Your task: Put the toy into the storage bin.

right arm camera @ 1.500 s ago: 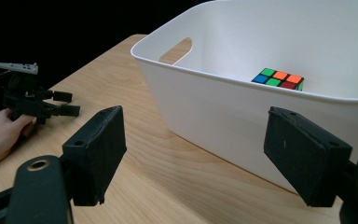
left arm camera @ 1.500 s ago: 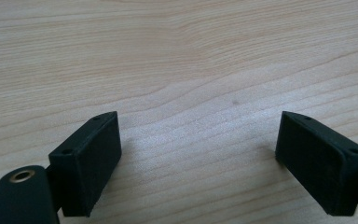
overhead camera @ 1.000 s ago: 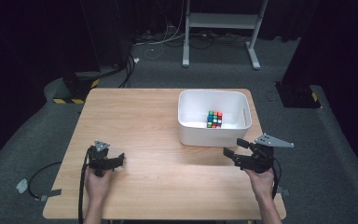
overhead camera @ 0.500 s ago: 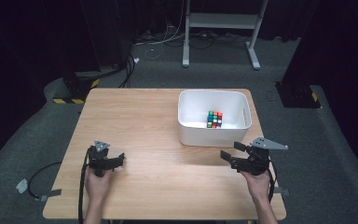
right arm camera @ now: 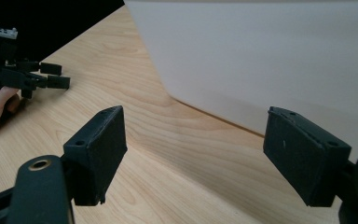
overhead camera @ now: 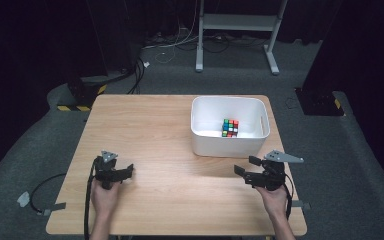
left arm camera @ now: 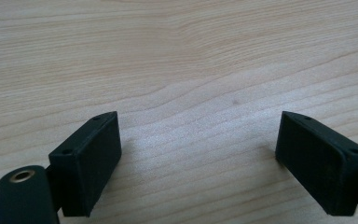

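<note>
A multicoloured puzzle cube [overhead camera: 230, 127] lies inside a white bin [overhead camera: 227, 146] at the right of the wooden table [overhead camera: 155, 125]. My right gripper [overhead camera: 246, 165] stands open just in front of the bin, its jaws pointing left. In the right gripper view [right arm camera: 193, 154] the jaws are wide apart with nothing between them, and the bin's front wall [right arm camera: 261, 56] is close ahead. My left gripper [overhead camera: 127, 171] rests open near the front left of the table. Its own view [left arm camera: 198, 154] has bare wood between the jaws.
The left hand and its gripper [right arm camera: 25, 74] appear far off in the right gripper view. A cable [overhead camera: 45, 187] hangs off the table's left edge. Behind the table stand a metal frame [overhead camera: 237, 30] and floor cables [overhead camera: 130, 70].
My right gripper has drifted slightly left and toward the table's front edge. The left gripper has stayed where it was.
</note>
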The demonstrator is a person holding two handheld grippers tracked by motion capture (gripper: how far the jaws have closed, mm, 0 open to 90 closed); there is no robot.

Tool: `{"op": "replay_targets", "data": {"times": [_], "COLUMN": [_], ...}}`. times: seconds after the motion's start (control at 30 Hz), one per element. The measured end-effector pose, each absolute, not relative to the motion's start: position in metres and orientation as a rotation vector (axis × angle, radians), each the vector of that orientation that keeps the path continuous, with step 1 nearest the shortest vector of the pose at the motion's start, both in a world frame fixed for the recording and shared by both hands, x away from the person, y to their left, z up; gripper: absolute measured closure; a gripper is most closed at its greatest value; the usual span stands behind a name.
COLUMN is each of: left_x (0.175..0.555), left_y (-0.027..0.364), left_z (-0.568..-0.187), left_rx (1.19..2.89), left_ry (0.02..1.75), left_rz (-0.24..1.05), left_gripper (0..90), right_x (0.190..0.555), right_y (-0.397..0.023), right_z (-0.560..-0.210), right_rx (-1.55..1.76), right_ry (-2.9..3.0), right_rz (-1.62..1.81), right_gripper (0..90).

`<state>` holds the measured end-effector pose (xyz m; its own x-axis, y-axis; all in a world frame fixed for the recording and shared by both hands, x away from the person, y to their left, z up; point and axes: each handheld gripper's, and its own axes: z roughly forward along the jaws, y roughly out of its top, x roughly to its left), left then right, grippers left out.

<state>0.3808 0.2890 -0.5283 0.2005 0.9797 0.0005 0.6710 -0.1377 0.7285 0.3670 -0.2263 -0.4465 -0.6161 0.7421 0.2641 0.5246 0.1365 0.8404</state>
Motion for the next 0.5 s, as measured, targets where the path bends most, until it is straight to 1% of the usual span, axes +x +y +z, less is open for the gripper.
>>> {"op": "replay_targets", "data": {"times": [0.5], "left_x": [0.3808], "left_y": [0.2890], "left_z": [-0.5283], "left_rx": [1.881], "left_ry": [1.535], "left_rz": [0.664], "left_gripper": [14.4], "right_x": [0.3680], "right_y": [-0.2232], "right_z": [-0.4546], "right_rx": [1.259], "right_ry": [2.220], "right_rz": [1.430], "right_gripper": [20.9]}}
